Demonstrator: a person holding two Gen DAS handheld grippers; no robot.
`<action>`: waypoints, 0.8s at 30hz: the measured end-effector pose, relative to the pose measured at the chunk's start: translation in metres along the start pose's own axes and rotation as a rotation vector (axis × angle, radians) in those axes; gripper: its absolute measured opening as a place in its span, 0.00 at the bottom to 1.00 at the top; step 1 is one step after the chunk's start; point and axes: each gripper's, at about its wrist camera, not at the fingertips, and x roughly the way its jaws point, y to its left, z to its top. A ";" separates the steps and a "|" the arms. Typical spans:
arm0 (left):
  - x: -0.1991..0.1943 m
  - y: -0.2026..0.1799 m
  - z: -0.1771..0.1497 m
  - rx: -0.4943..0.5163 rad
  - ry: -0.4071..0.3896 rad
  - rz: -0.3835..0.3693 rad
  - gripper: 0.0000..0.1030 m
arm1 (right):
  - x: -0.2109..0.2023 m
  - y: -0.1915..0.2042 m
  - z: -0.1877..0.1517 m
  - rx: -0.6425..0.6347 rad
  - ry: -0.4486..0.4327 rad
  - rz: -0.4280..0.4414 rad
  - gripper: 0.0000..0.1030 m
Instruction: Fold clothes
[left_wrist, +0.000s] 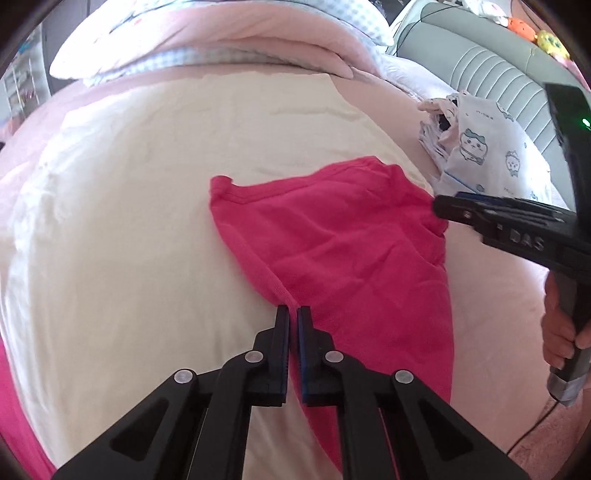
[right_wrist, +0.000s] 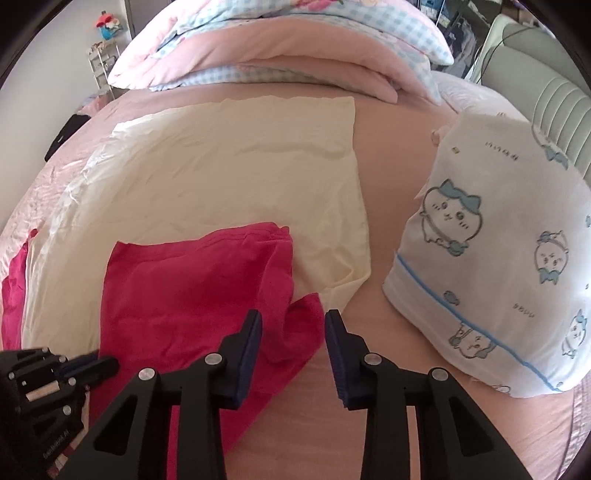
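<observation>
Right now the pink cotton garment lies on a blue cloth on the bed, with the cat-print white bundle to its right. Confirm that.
Wrong on one count: the cloth under the pink cotton garment is cream, not blue, as the right wrist view shows. The cat-print white bundle does sit to its right.

1 pink garment (left_wrist: 332, 236), 1 cream sheet (left_wrist: 147, 206), 2 claws (left_wrist: 293, 314).

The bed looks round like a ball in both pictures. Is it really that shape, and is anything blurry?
No: both wrist views bulge through a fisheye lens, with dark corners. In the left wrist view the right claw is smeared; the magenta garment stays sharp.
</observation>
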 end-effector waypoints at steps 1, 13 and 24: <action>0.001 0.002 0.004 0.005 -0.002 0.011 0.03 | -0.003 -0.001 -0.001 0.001 -0.009 0.005 0.33; -0.021 0.007 -0.011 0.046 0.059 -0.083 0.08 | 0.014 0.016 -0.004 -0.062 0.015 -0.086 0.40; -0.042 -0.017 -0.091 0.165 0.131 -0.078 0.08 | 0.000 0.058 -0.063 -0.142 0.124 0.026 0.44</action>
